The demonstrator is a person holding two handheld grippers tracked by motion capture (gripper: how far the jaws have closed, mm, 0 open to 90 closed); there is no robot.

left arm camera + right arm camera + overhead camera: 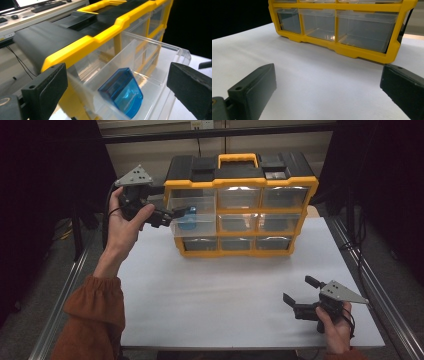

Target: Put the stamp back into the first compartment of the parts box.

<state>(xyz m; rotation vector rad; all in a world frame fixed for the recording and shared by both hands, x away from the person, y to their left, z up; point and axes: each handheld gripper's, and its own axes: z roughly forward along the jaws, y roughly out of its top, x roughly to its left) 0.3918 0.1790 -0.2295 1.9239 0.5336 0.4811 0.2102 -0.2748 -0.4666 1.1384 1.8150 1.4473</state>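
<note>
With the left gripper up at the organizer, I have its jaws spread wide around the pulled-out clear drawer, gripping nothing. A blue box sits inside that drawer, leaning on a divider, presumably just dropped or due for pickup. I keep the right gripper low over the table, jaws apart and empty, out of the way.

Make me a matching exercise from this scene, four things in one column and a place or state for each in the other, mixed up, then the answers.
Things:
1. blue box
2. left gripper
3. right gripper
4. carry handle

Place or state:
A. open, low over the white table
B. on top of the organizer
C. inside the pulled-out clear drawer
D. open, at that drawer

Pairs: 1-C, 2-D, 3-A, 4-B
</note>
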